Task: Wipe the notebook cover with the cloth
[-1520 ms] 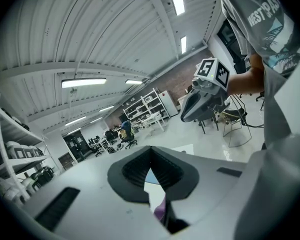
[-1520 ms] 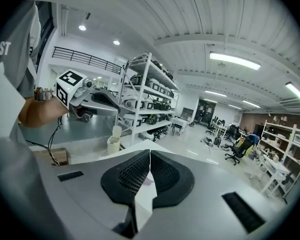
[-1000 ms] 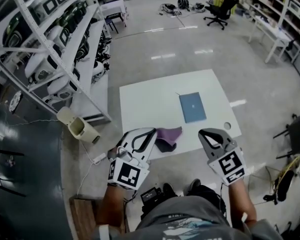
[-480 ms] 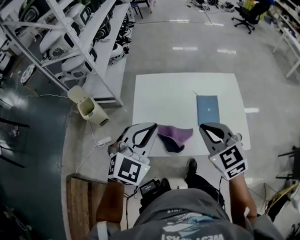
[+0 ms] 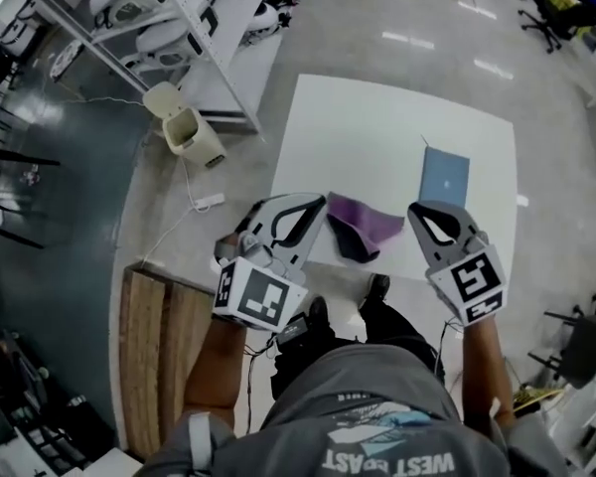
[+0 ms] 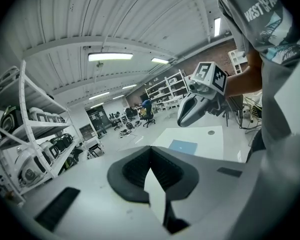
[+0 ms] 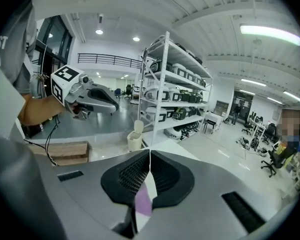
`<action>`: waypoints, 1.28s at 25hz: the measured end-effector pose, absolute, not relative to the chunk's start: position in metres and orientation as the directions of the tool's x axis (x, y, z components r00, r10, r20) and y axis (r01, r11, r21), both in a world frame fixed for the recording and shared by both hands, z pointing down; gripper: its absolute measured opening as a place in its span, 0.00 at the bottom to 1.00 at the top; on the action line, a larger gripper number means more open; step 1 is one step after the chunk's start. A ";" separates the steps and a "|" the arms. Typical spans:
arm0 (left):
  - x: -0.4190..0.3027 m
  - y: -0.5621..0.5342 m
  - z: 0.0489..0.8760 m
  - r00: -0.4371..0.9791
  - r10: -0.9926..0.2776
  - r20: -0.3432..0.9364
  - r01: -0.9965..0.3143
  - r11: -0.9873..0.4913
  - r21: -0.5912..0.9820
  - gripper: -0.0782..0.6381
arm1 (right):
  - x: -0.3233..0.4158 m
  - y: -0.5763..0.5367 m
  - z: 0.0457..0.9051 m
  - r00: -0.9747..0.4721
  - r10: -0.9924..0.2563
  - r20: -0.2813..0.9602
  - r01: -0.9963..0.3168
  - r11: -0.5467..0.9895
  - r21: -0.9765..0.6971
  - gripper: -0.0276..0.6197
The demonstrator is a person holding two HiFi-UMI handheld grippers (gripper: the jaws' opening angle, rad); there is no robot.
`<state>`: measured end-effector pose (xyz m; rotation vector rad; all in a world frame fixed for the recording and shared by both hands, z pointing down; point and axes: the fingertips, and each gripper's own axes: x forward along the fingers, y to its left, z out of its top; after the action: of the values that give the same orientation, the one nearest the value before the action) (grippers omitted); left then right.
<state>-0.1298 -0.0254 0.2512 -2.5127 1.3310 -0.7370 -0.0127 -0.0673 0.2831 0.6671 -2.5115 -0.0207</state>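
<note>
- Both claws hang over the near edge of the table (image 5: 377, 117). The left gripper (image 5: 308, 210) and the right gripper (image 5: 424, 215) each have their jaws pressed together with nothing pinched.
- The cloth (image 5: 363, 225) lies rumpled between them at the table's near edge. It is purple, and probably light, soft and limp. A raised fold looks like the easiest place to pinch it, though the jaws must spread first.
- The notebook (image 5: 445, 177) lies flat farther back, beyond the right gripper. It looks thin, with a stiff blue cover, and light enough to slide under a wipe, so pinning a corner seems wise.
- The table is bare between cloth and notebook, so nothing blocks the way.
- A beige bin (image 5: 186, 127) and the shelving rack (image 5: 179, 28) stand on the floor to the left, well apart.
</note>
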 end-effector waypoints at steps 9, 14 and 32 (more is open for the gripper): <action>-0.143 -0.029 0.313 0.449 -0.800 0.399 -0.757 -0.578 -0.305 0.11 | -0.044 -0.077 0.360 -0.736 -0.347 0.581 -0.391 0.919 0.052 0.09; -0.147 -0.027 0.350 0.440 -0.782 0.442 -0.777 -0.578 -0.248 0.11 | -0.059 -0.078 0.409 -0.731 -0.273 0.625 -0.361 0.932 -0.015 0.09; -0.143 -0.025 0.444 0.434 -0.743 0.510 -0.824 -0.556 -0.110 0.11 | -0.074 -0.046 0.558 -0.670 -0.025 0.742 -0.273 0.938 -0.214 0.36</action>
<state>-0.1427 -0.0253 0.4443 -2.7884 1.5368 -0.8584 -0.0739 -0.0457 0.5578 0.2096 -2.2802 0.3935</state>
